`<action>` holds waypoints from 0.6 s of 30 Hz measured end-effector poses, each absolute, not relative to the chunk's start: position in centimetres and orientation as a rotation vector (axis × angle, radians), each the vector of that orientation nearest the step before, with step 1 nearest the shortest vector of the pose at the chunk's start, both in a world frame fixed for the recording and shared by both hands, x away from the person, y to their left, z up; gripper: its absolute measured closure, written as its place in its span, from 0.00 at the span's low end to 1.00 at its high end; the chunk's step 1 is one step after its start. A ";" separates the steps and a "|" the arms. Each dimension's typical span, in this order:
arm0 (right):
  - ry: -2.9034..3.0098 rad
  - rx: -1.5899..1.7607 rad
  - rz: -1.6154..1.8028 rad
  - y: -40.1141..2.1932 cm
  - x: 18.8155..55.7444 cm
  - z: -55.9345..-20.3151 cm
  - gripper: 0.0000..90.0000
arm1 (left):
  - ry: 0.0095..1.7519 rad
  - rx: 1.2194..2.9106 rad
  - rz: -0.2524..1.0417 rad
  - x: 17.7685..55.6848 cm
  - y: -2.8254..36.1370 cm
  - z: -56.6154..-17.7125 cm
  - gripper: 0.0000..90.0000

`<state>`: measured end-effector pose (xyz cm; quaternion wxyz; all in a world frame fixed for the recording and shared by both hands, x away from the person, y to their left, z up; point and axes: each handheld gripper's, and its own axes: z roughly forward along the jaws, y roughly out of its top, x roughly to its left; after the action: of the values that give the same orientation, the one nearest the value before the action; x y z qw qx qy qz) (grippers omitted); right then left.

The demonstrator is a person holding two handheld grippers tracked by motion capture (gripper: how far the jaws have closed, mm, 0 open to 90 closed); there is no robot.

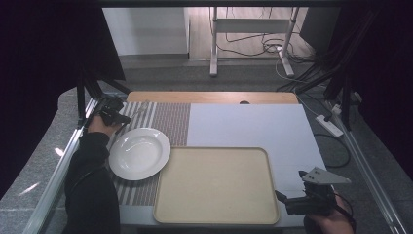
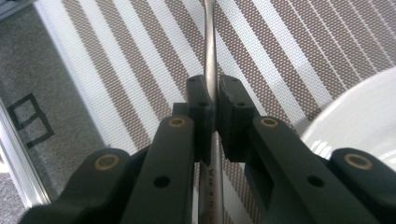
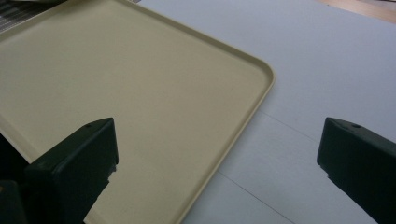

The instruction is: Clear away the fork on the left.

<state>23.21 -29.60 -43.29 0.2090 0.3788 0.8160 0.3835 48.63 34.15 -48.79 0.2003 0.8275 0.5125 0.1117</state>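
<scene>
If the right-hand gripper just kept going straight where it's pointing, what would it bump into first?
Probably the shallow beige plastic tray: the right gripper, jaws wide apart, straddles its rounded corner edge. Depth is hard to judge.

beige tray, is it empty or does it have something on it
Empty: the beige tray shows bare surface rim to rim; the white plate sits beside it on the striped mat.

My black left tongs (image 2: 211, 100) clamp a silver utensil handle (image 2: 210, 42); under them lies a placemat (image 2: 140, 56) striped brown and white, with a plain white plate (image 2: 359, 121) just beside. Between my black right tongs (image 3: 217, 154) sit a plain beige tray (image 3: 116, 84) and a pale grey table (image 3: 317, 60).
</scene>
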 end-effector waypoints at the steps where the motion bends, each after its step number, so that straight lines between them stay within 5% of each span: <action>1: 2.270 1.053 1.067 -29.6 23.2 -43.3 0.00 | 1.431 2.307 0.310 48.5 34.2 -48.6 0.93; 18: 2.266 1.050 1.066 -29.6 23.2 -43.3 0.00 | 1.317 2.307 0.193 44.8 30.6 -47.5 0.93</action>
<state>23.16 -29.57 -43.28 0.2112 0.3780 0.8157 0.3836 44.81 30.63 -47.55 0.2370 0.8415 0.4803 0.0704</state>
